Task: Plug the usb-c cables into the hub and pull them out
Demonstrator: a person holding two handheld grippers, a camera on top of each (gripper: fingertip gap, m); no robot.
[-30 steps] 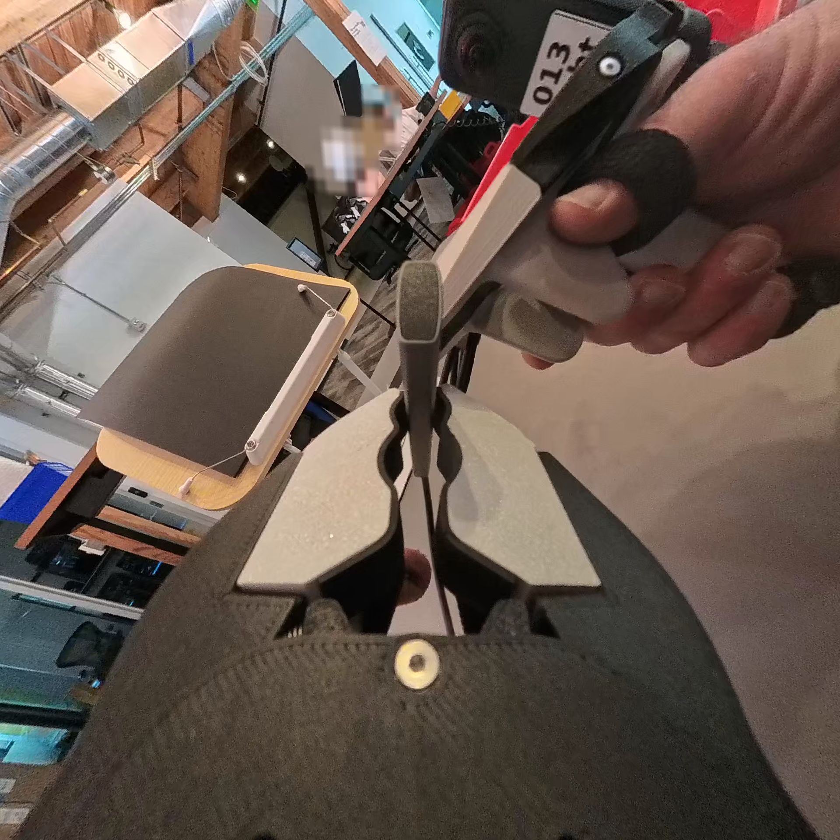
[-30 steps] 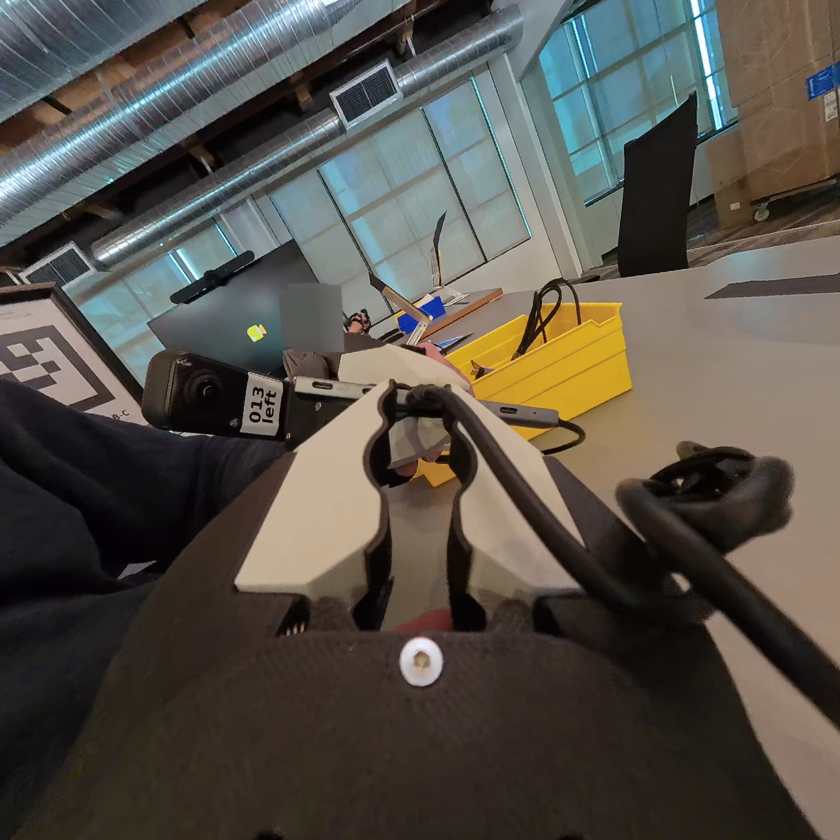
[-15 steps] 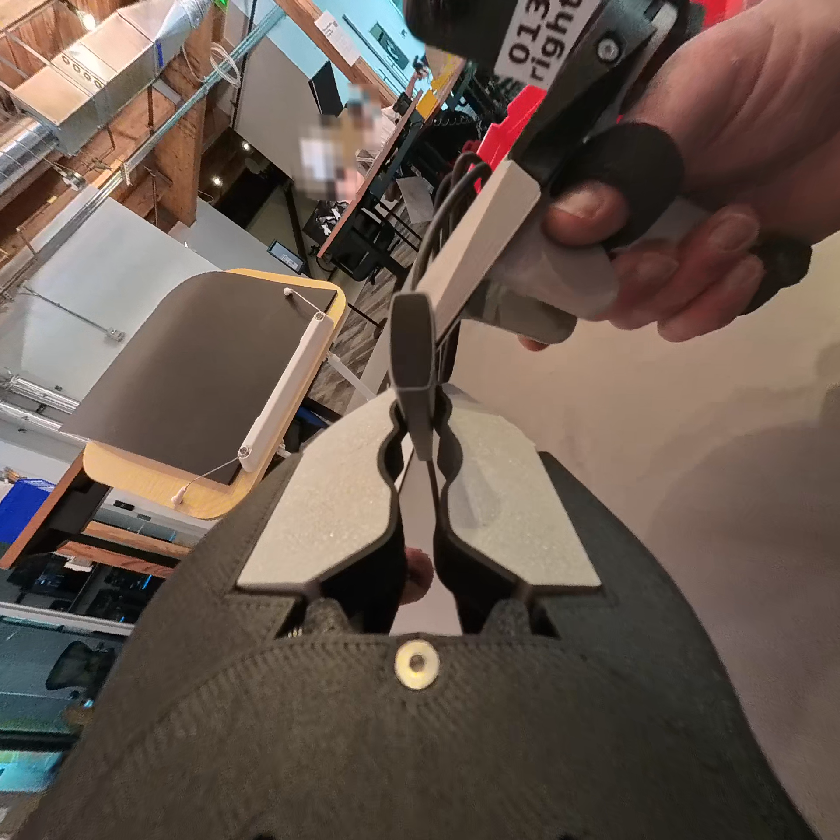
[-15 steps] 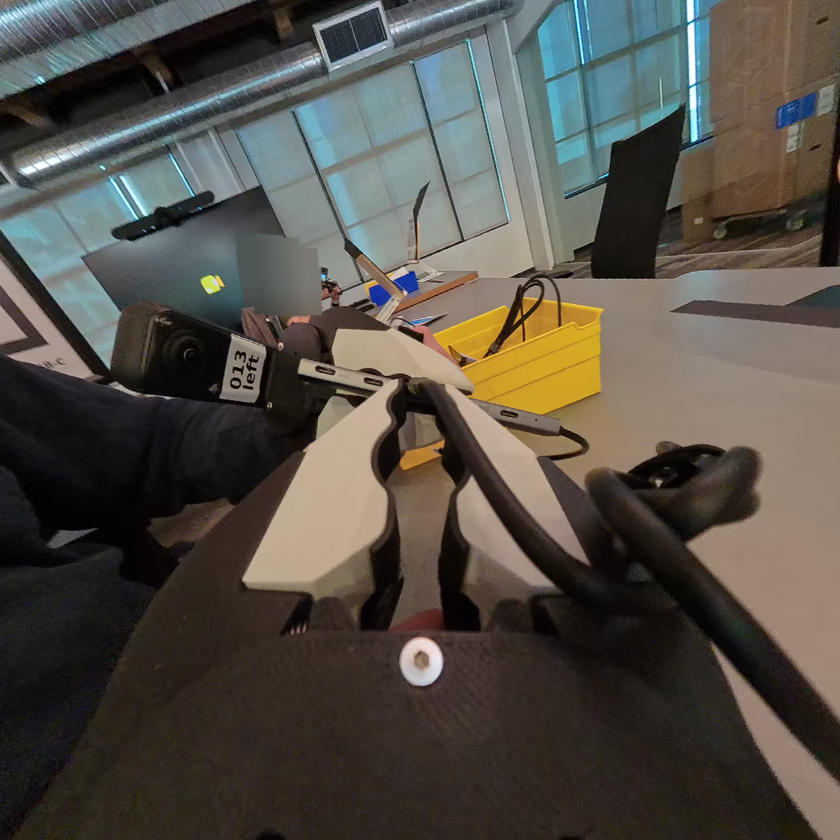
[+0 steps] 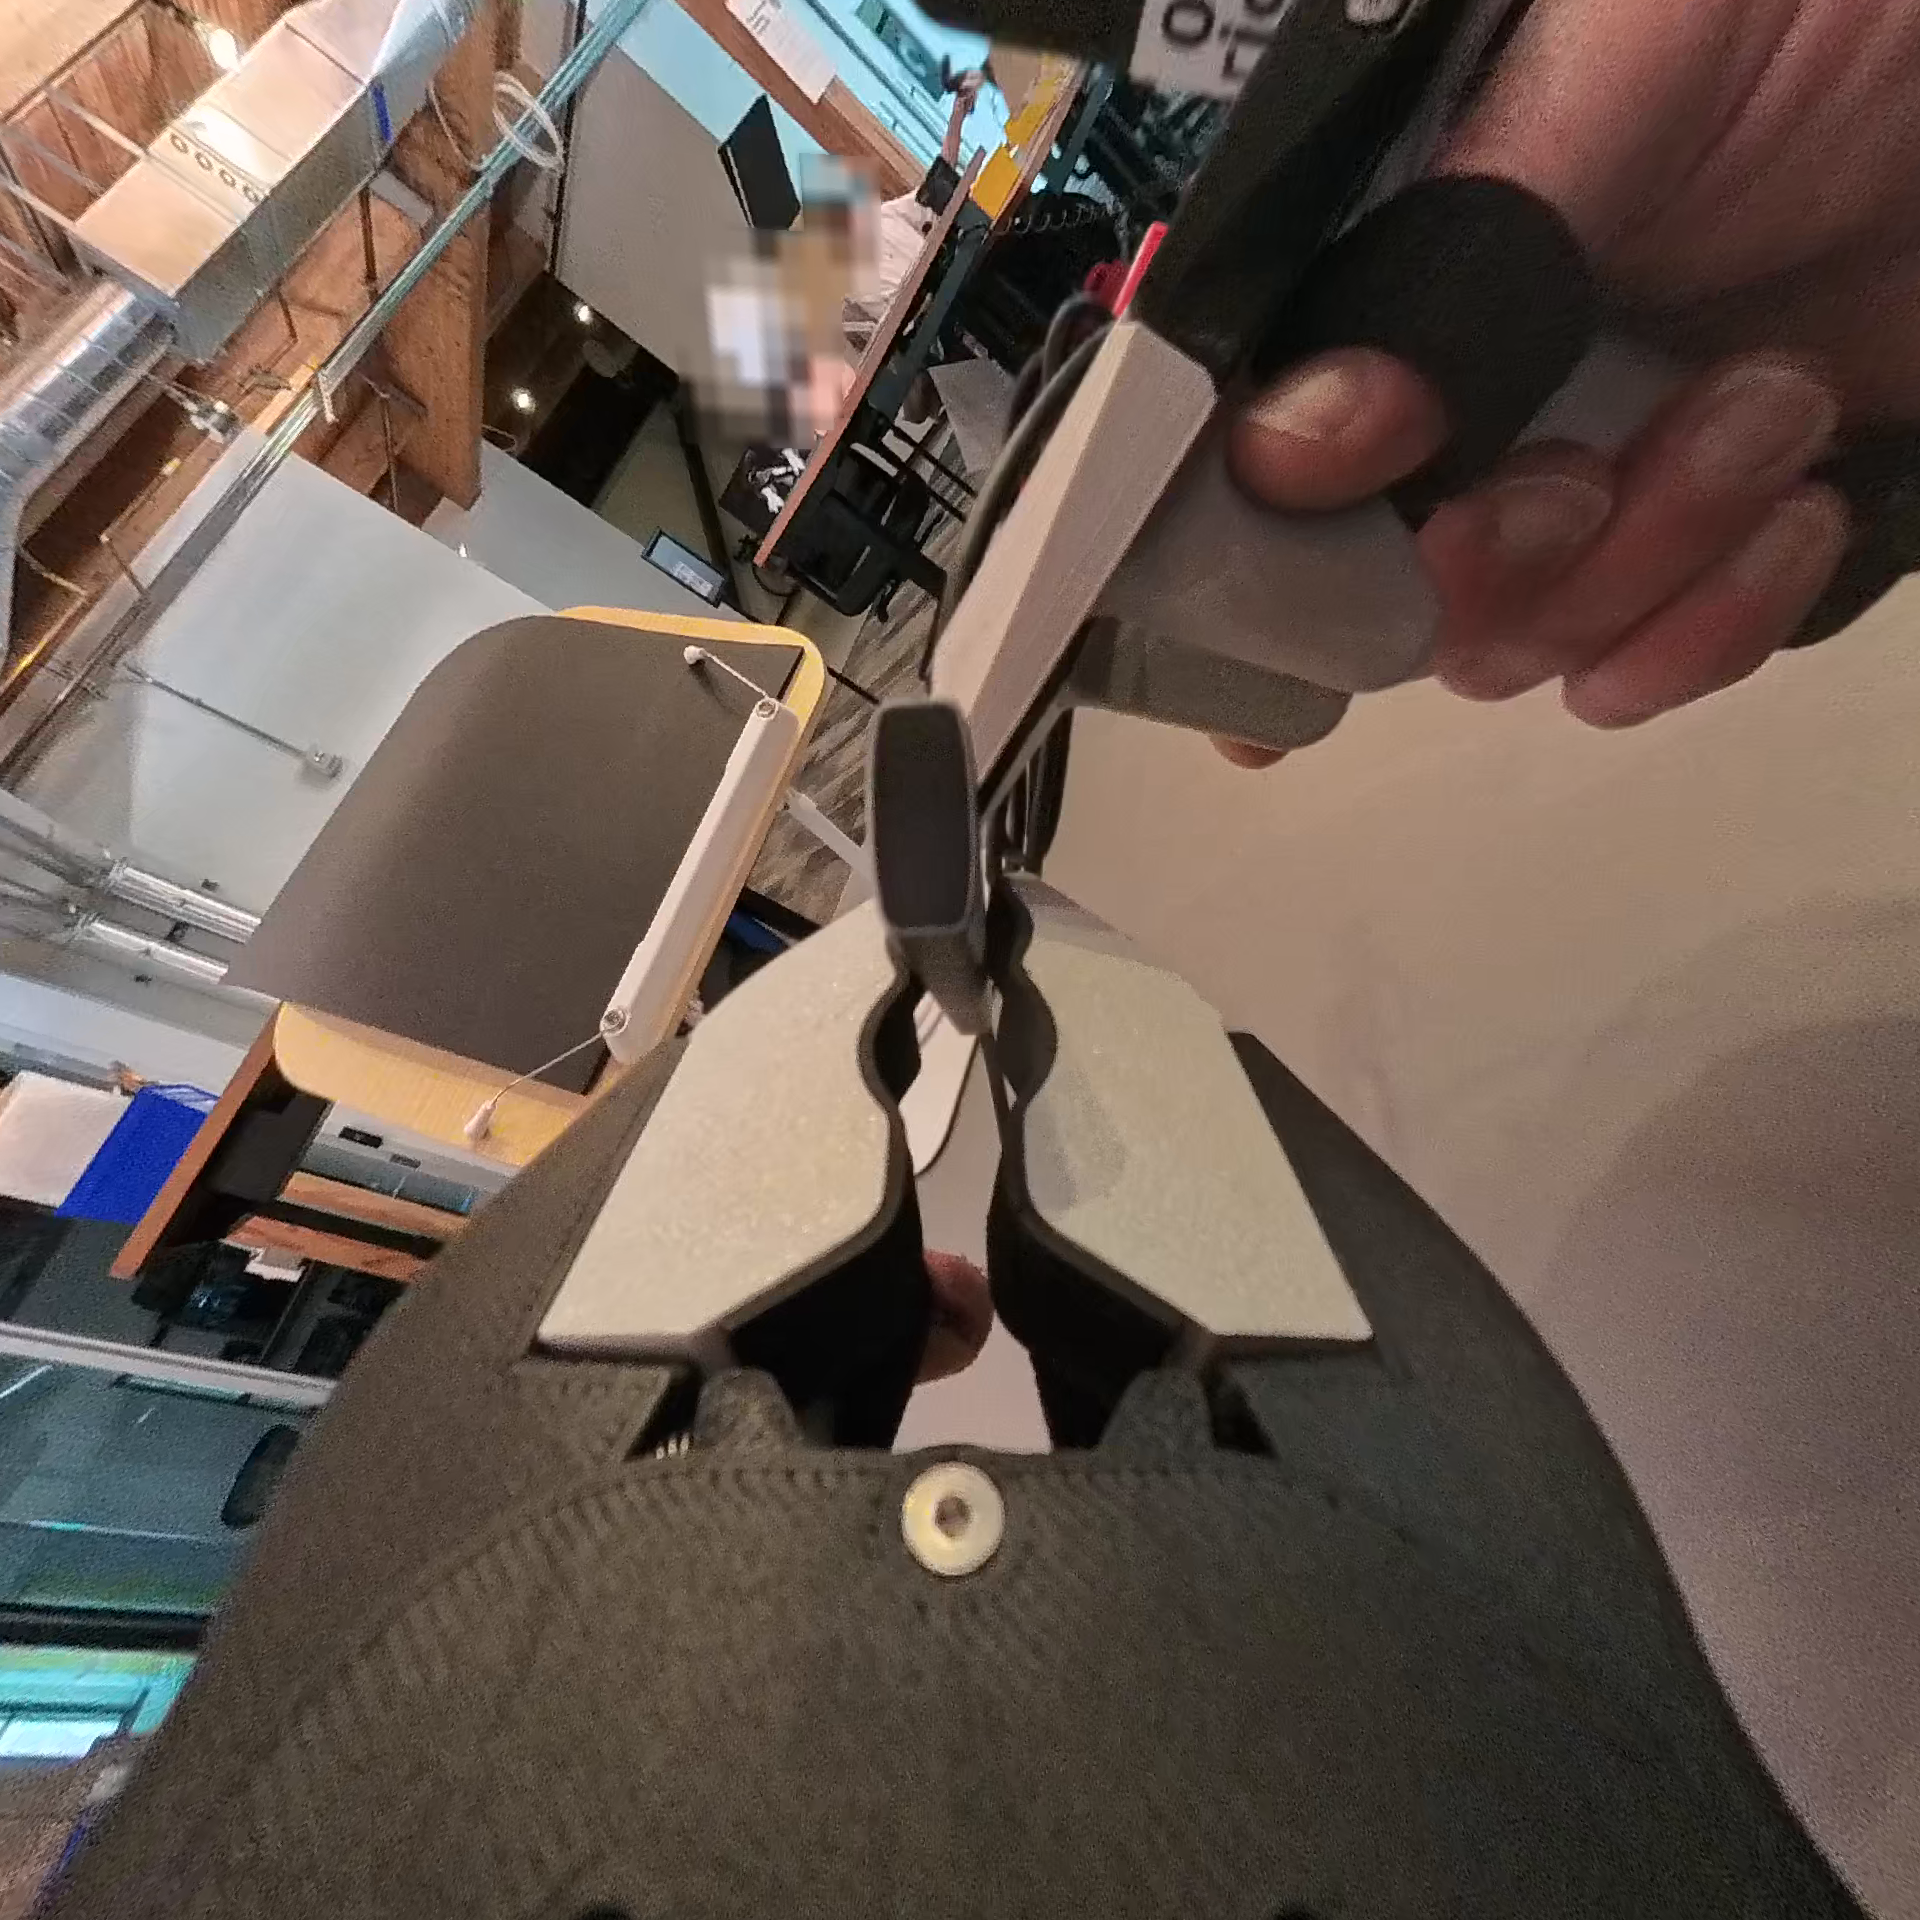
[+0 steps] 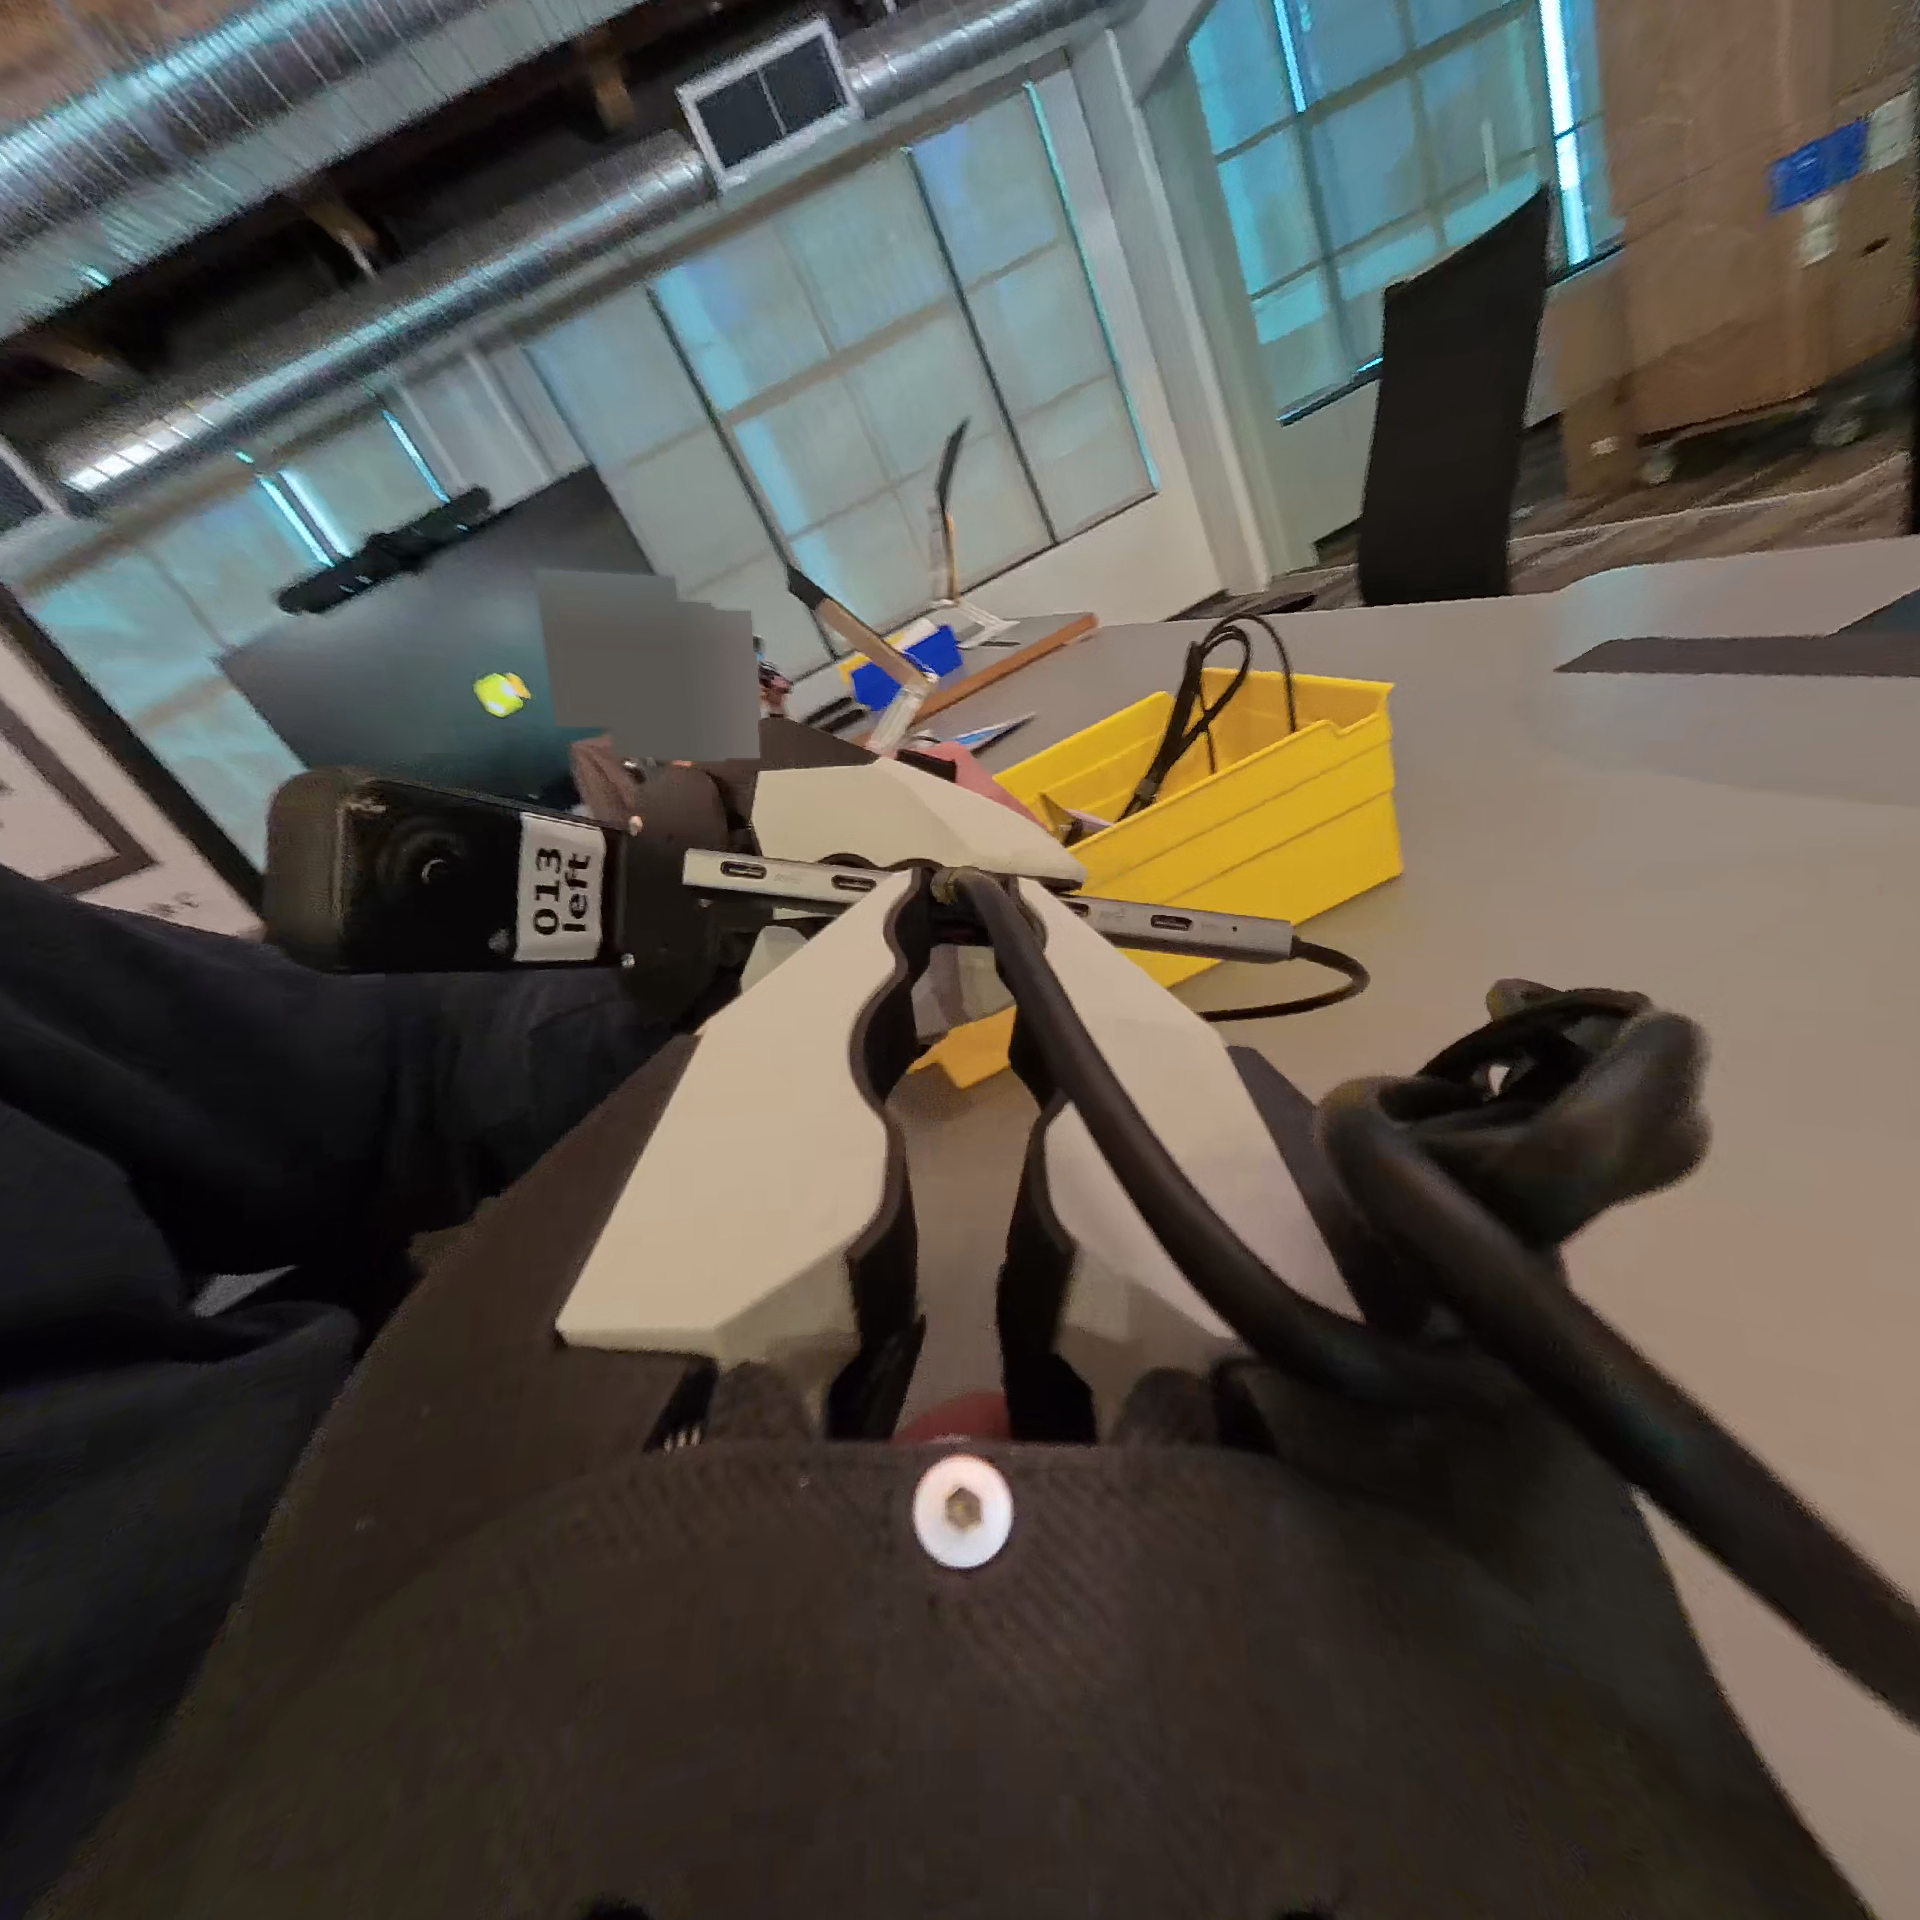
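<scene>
Because a plug can be seated only against a body that does not give way, we hold the grey USB-C hub (image 6: 1195, 920) clamped edgewise in the left gripper (image 5: 951, 977), lifted clear of the grey table (image 6: 1662, 883), with its row of ports turned toward the opposite tool. In the left wrist view the hub (image 5: 925, 842) appears end-on, a slim dark slab pinched between the two pale fingers (image 5: 758, 1132). The right gripper (image 6: 951, 894) is clenched on the plug end of a black USB-C cable (image 6: 1101, 1091), which it meets at the hub's long side between two visible ports; the plug itself is hidden by the fingertips, so we cannot tell whether it is seated or only touching. We grasp close to the connector, we judge, so that the push travels straight along the port axis rather than bending the cord. The slack of the cable runs back over the right finger into a loose coil (image 6: 1517, 1132) beside the tool, where it cannot drag on the joint. The hub's own thin lead (image 6: 1320, 982) trails onto the table. Behind stands a yellow bin (image 6: 1247, 821) holding further black cables (image 6: 1195, 717), presumably awaiting their turn. A bare hand (image 5: 1621, 343) grips the right tool's handle.
</scene>
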